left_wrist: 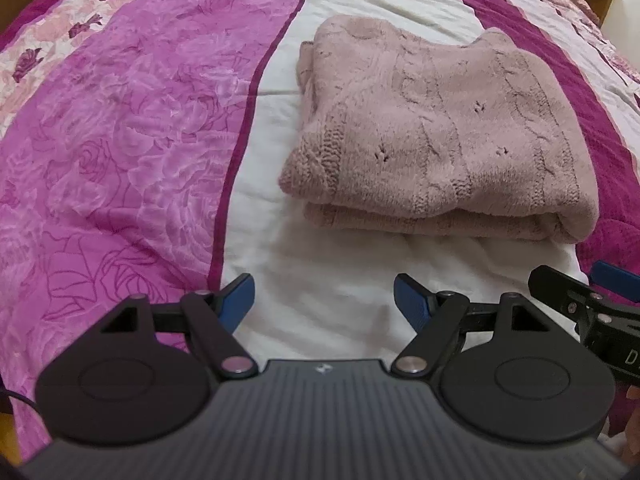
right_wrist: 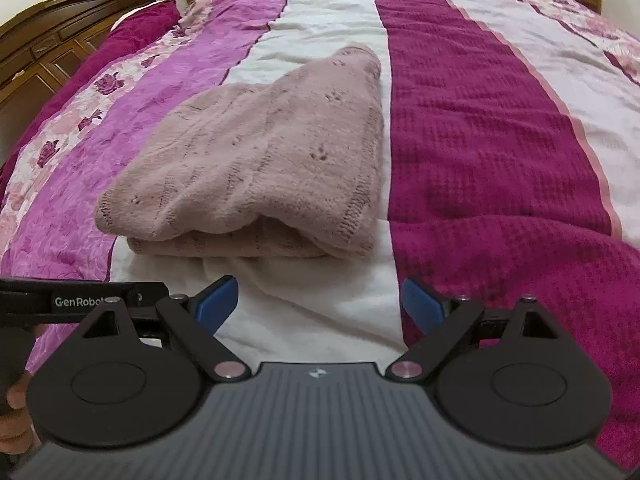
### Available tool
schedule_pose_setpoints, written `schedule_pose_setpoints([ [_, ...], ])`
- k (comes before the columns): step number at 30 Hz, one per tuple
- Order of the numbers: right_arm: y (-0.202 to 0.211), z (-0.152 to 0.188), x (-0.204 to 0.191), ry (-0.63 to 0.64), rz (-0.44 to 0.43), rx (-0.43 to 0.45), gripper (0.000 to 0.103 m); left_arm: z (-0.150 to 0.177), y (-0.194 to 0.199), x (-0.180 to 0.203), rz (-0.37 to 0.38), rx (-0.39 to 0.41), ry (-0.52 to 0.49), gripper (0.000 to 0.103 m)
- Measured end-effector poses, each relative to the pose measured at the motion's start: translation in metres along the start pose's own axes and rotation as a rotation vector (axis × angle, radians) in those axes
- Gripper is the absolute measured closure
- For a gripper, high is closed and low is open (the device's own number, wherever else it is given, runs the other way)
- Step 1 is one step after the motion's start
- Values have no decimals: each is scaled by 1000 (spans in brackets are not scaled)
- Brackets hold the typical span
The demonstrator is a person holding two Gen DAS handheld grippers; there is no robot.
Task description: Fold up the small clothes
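Pink knitted sweater point(left_wrist: 436, 136) lies folded on my bed's white stripe point(left_wrist: 340, 280). My left gripper point(left_wrist: 324, 300) and right gripper point(right_wrist: 320, 306) hover near it, jaws apart, empty.

Both wrist cameras look steeply down along their fingers, close over the striped magenta-and-white quilted bedspread point(left_wrist: 120, 128). Each sees the folded dusty-pink knitted sweater point(left_wrist: 432, 136) near twelve o'clock, the left camera from its left, the right from its right.
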State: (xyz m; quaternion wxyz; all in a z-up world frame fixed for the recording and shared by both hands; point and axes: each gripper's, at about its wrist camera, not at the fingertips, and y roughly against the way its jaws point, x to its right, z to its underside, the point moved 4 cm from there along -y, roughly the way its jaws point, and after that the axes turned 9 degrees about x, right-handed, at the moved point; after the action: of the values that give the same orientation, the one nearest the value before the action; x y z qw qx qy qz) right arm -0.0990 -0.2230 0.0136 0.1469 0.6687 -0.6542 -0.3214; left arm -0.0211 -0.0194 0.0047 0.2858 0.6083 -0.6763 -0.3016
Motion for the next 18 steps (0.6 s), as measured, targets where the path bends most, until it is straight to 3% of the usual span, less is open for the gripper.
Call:
schedule_pose_setpoints([
  [18,-7,5,3,-13,9,-32,10,5,-1,9,11,3,-40,25],
])
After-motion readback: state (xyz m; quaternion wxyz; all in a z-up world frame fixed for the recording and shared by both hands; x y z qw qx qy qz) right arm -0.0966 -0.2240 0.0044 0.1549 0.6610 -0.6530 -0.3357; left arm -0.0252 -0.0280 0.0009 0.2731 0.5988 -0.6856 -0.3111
